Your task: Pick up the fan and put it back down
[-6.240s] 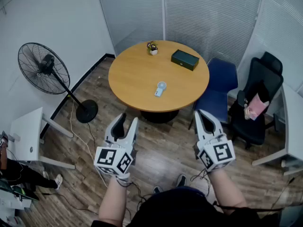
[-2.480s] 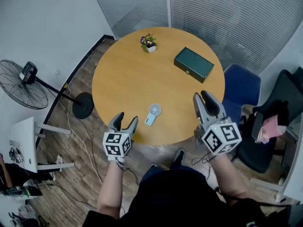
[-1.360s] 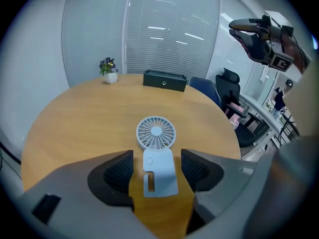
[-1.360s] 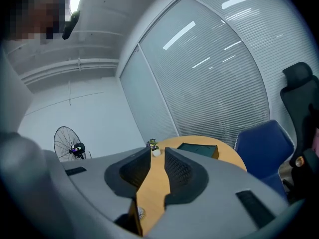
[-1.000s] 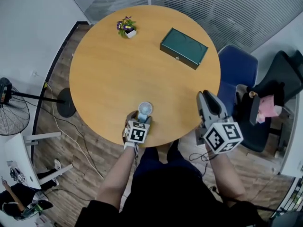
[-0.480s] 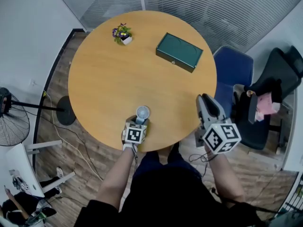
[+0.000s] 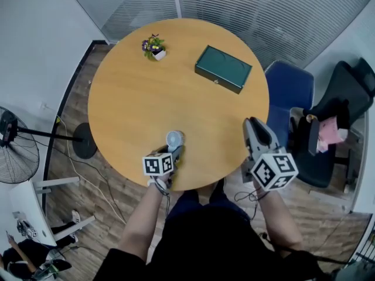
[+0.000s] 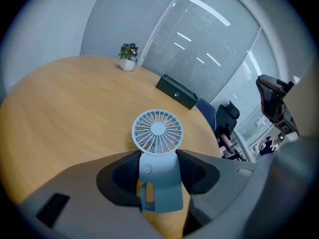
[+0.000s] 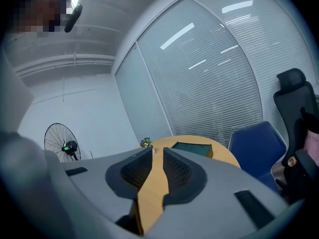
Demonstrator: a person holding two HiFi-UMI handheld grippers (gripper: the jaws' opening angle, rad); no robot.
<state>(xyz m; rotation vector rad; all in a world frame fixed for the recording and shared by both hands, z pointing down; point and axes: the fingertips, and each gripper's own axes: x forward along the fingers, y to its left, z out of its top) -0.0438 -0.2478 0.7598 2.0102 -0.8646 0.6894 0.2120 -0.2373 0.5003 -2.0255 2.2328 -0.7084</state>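
Note:
A small pale-blue handheld fan (image 7: pixel 174 138) is at the near edge of the round wooden table (image 7: pixel 135 92). My left gripper (image 7: pixel 173 151) has just closed and is shut on its handle. In the left gripper view the round fan head (image 8: pixel 157 131) sticks out past the jaws, and the pads (image 8: pixel 124 169) press on the handle from both sides. My right gripper (image 7: pixel 253 124) hovers by the table's right near edge. Its jaws have just been closing to a narrow gap, seen in the right gripper view (image 9: pixel 157 153), and nothing is between them.
A dark green box (image 7: pixel 223 68) and a small potted plant (image 7: pixel 153 46) sit at the far side of the table. A blue chair (image 7: pixel 290 92) and a black chair (image 7: pixel 343 98) stand on the right. A standing floor fan (image 7: pixel 14 151) is at the left by the wall.
The left gripper closed on the small fan, then rolled so its marker cube swung left, and rose a little with the fan. The right gripper stayed put.

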